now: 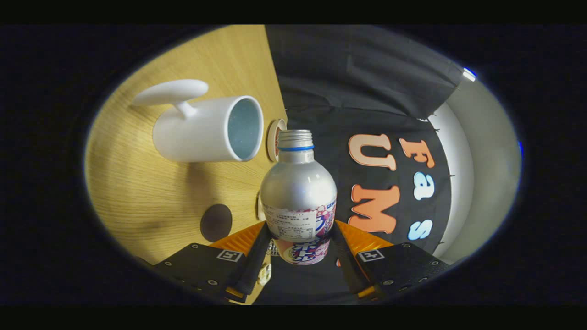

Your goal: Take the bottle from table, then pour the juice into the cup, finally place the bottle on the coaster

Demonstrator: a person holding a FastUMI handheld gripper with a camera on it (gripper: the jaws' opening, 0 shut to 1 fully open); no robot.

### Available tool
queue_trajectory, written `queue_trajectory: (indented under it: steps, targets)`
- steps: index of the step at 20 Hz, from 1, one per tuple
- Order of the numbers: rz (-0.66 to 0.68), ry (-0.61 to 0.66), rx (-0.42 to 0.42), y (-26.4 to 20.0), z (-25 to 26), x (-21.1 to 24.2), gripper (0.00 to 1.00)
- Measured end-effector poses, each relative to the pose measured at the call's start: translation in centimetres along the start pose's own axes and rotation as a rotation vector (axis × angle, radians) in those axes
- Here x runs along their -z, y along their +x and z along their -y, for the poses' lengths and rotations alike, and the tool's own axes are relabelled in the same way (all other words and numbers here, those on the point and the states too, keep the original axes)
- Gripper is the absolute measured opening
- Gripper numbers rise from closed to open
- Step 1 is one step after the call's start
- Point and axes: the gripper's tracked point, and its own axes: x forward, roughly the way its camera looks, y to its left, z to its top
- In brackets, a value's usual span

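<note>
Your fingers [300, 256] pinch the silver juice bottle [299, 201] low on its label, neck open. Tip it slowly so its mouth stays over the white cup [208, 130] on the wooden counter [137, 197], clear of the dark round coaster [216, 222].

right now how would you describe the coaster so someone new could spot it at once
Start from the wooden table with the white cup on it. The claw is shut on the silver bottle; beside that bottle, nearer than the cup, lies the coaster. It is a flat dark disc, the one dark thing on the pale wood.
</note>
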Motion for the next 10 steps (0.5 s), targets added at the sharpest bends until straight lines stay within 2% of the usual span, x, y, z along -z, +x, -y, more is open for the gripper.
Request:
queue_trajectory:
  steps: [7, 10]
  targets:
    - [-0.039, 0.387, -0.039, 0.1, 0.9, 1.3, 0.76]
    - [-0.063, 0.489, -0.018, 0.2, 1.7, 2.6, 0.76]
